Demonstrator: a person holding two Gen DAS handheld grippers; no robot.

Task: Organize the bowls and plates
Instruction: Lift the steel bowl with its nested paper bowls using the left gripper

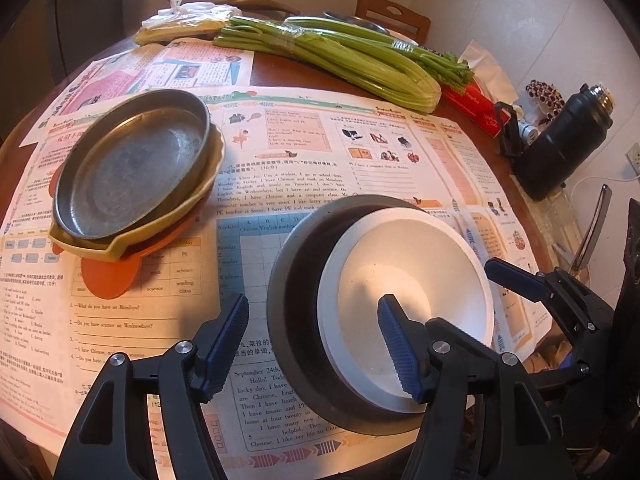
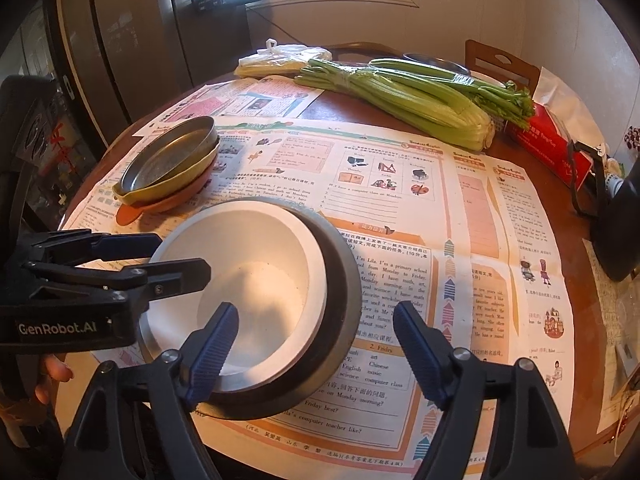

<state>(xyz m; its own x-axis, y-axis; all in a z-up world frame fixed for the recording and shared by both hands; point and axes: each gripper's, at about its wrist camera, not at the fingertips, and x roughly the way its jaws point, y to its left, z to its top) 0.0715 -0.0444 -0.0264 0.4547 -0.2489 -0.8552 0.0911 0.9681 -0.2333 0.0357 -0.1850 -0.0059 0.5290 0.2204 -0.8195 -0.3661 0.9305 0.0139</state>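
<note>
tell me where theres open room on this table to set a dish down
The widest free patch is the newspaper between the plate stack, the celery and the nested bowls. A second lies right of the bowls, toward the black flask. It is crowded along the far edge and around both open tongs at the bowls.

- Two bowls — a white bowl (image 1: pixel 416 304) nested in a dark grey bowl (image 1: pixel 296 320)
- Three plates in one stack — a metal plate (image 1: pixel 132 164) on top, a yellow plate (image 1: pixel 116 246) under it, an orange plate (image 1: pixel 112 276) at the bottom
- Two bundles of celery (image 1: pixel 340 56)
- One black flask (image 1: pixel 564 144)
- One red tissue pack (image 1: pixel 476 104)
- One tied plastic bag (image 1: pixel 180 20)
- Two pairs of tongs — left (image 1: pixel 314 346), right (image 2: pixel 316 350)
</note>
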